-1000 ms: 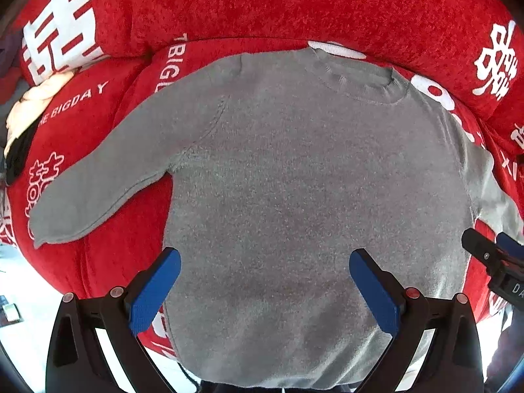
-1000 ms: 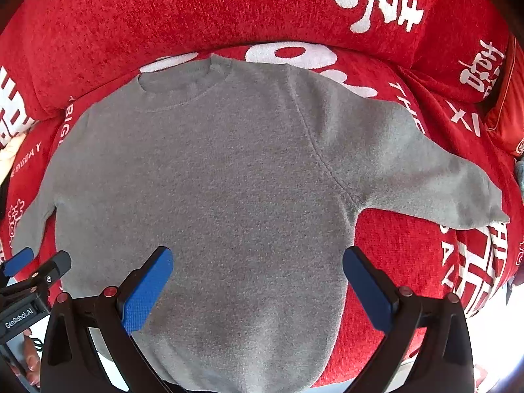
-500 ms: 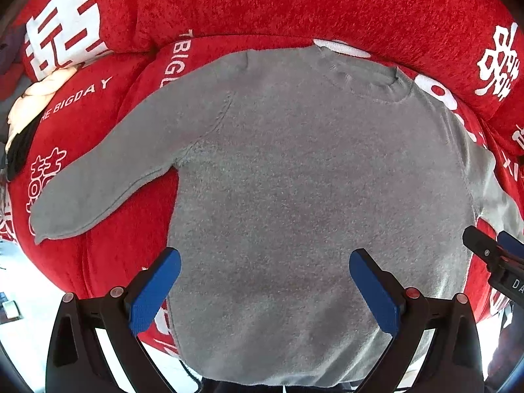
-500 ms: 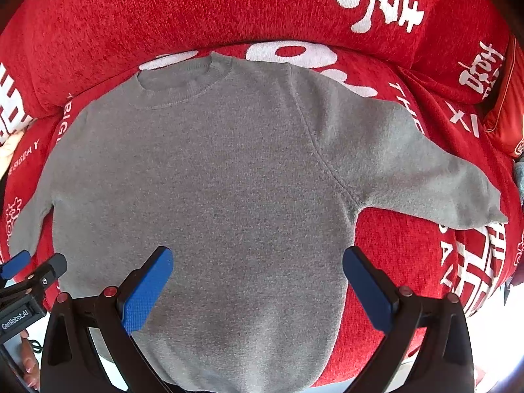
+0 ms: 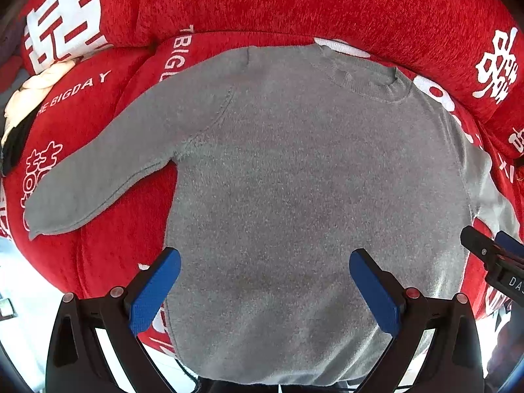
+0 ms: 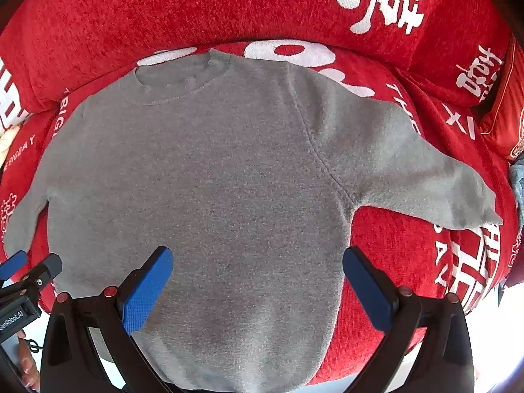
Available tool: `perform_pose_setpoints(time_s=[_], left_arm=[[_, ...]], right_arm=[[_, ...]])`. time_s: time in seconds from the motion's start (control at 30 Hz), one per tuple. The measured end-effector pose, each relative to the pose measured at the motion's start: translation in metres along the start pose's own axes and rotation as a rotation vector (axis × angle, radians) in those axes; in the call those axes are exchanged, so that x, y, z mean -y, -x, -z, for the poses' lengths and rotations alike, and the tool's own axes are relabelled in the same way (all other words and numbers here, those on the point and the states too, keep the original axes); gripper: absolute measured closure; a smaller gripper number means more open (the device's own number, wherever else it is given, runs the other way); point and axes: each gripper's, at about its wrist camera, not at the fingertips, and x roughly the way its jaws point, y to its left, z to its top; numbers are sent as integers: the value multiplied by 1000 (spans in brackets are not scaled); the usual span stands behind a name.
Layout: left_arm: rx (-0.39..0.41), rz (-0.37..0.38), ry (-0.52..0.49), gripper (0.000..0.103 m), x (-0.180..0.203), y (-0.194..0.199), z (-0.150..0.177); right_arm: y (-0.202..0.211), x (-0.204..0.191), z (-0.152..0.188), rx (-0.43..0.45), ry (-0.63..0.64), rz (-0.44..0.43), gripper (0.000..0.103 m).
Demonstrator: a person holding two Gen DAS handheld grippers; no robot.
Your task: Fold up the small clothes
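A small grey knit sweater [image 5: 311, 177] lies flat on a red sofa seat, collar [image 5: 370, 78] toward the backrest, hem toward me. Its left sleeve [image 5: 98, 177] stretches out to the left; its right sleeve [image 6: 422, 177] reaches right. My left gripper [image 5: 264, 270] hovers open above the sweater's lower half, nothing between its blue pads. My right gripper [image 6: 257, 270] is open too, over the lower body [image 6: 229, 196] near the right side seam. Each gripper shows at the edge of the other's view: the right gripper [image 5: 491, 255] and the left gripper [image 6: 26, 271].
The red sofa cover [image 5: 294, 3] has white lettering and a raised backrest behind the sweater. A cream and black bundle [image 5: 29, 98] lies at the far left. A red cushion [image 6: 504, 111] sits at the right. The seat's front edge drops to pale floor [image 5: 19, 281].
Both wrist views have shifted only slightly; the sweater sits a little lower and more to the right in the left wrist view. Both grippers stay open.
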Motion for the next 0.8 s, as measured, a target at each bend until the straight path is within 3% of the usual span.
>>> perform_pose_setpoints(time_s=[0.27, 0.43, 0.6, 0.8], left_arm=[[0, 39, 22, 0, -9, -1, -1], [0, 91, 67, 0, -24, -4, -2], [-1, 164, 180, 0, -62, -13, -1], [16, 185, 358, 0, -137, -28, 6]], right_arm=[[1, -6, -1, -1, 4, -5, 0], [1, -16, -3, -2, 8, -53, 0], [-2, -40, -3, -15, 18, -153, 0], [-13, -93, 2, -38, 90, -219, 0]])
